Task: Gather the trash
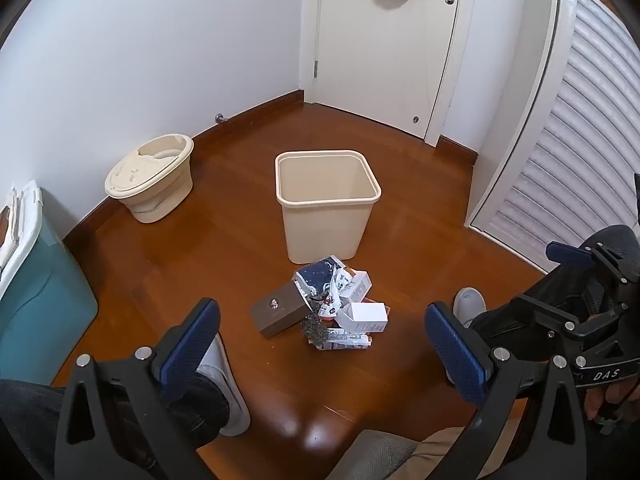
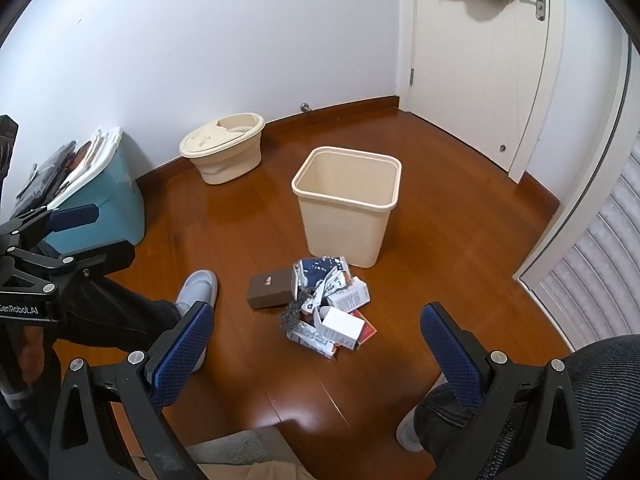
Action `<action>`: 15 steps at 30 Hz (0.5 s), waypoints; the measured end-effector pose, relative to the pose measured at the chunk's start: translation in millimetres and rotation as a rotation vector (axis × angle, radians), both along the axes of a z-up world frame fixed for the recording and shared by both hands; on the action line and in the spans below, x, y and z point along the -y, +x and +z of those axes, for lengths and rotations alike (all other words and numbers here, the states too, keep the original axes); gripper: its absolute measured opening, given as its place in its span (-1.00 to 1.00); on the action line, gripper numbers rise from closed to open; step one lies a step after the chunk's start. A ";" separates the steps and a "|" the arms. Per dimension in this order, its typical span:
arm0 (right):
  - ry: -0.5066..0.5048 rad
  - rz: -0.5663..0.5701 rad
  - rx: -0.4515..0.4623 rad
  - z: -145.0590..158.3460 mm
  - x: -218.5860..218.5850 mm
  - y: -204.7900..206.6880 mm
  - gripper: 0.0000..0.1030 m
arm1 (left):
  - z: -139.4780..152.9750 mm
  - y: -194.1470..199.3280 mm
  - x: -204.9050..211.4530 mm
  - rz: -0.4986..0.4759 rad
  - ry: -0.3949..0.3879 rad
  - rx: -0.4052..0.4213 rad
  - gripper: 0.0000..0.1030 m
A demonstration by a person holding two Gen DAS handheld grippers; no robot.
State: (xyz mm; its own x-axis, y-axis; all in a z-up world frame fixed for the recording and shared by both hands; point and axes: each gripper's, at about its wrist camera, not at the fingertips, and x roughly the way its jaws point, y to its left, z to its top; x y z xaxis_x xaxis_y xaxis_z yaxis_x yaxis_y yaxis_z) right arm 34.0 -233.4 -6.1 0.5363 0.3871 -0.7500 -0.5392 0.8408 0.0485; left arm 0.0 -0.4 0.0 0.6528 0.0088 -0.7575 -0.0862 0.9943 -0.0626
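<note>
A small heap of trash (image 1: pixel 334 306) (image 2: pixel 326 306) lies on the wooden floor: a brown box (image 1: pixel 276 314) (image 2: pixel 270 290), white cartons (image 1: pixel 366 316) (image 2: pixel 342 326), crumpled blue-and-white wrappers (image 1: pixel 318 274) (image 2: pixel 320 270). Just behind the heap stands a cream waste bin (image 1: pixel 326 208) (image 2: pixel 346 210), upright with nothing visible inside. My left gripper (image 1: pixel 322 346) is held above the floor, short of the heap, open, with nothing between its blue pads. My right gripper (image 2: pixel 318 348) is likewise open and holds nothing. Each gripper shows at the edge of the other's view.
A person's legs and grey slippers (image 1: pixel 470 306) (image 2: pixel 198 290) flank the heap on either side. A cream lidded tub (image 1: pixel 150 178) (image 2: pixel 222 148) and a teal container (image 1: pixel 36 292) (image 2: pixel 100 208) stand along the left wall. Behind are a white door (image 1: pixel 386 40) and a louvred door (image 1: pixel 560 160).
</note>
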 end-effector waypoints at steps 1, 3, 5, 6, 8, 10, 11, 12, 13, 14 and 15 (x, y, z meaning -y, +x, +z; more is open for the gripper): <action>0.001 -0.001 0.000 0.1 0.1 0.1 1.00 | 0.0 -0.1 0.3 0.000 0.000 0.000 1.00; 0.004 -0.004 -0.001 0.3 0.4 0.2 1.00 | 0.3 -0.7 1.1 -0.001 -0.002 0.000 1.00; 0.005 -0.006 -0.002 0.3 0.6 0.4 1.00 | 0.8 -1.8 2.4 -0.003 -0.003 0.002 1.00; -0.002 0.001 0.001 -0.1 -1.0 -0.7 1.00 | 1.2 -2.6 3.1 -0.004 -0.003 0.002 1.00; -0.002 0.002 0.002 0.0 -1.0 -1.0 1.00 | 2.1 -4.4 4.8 -0.004 -0.003 0.004 1.00; -0.001 0.002 0.002 0.0 -0.8 -1.1 1.00 | -0.8 0.9 -0.4 0.000 -0.010 -0.008 1.00; -0.001 0.001 0.001 -0.3 -0.4 -0.7 1.00 | -1.0 1.1 -0.2 0.000 -0.008 -0.008 1.00; -0.001 0.000 0.000 -0.4 -0.3 -0.6 1.00 | -1.2 1.3 0.0 0.000 -0.007 -0.008 1.00; 0.000 0.000 0.001 -0.2 -0.2 -0.8 1.00 | -0.6 0.9 -0.8 0.000 -0.010 -0.008 1.00; 0.000 0.001 0.001 -0.2 -0.2 -0.9 1.00 | -0.3 1.3 -1.9 0.001 -0.010 -0.009 1.00; 0.000 0.001 0.001 -0.4 -0.1 -0.8 1.00 | -0.8 1.1 -2.3 0.001 -0.008 -0.008 1.00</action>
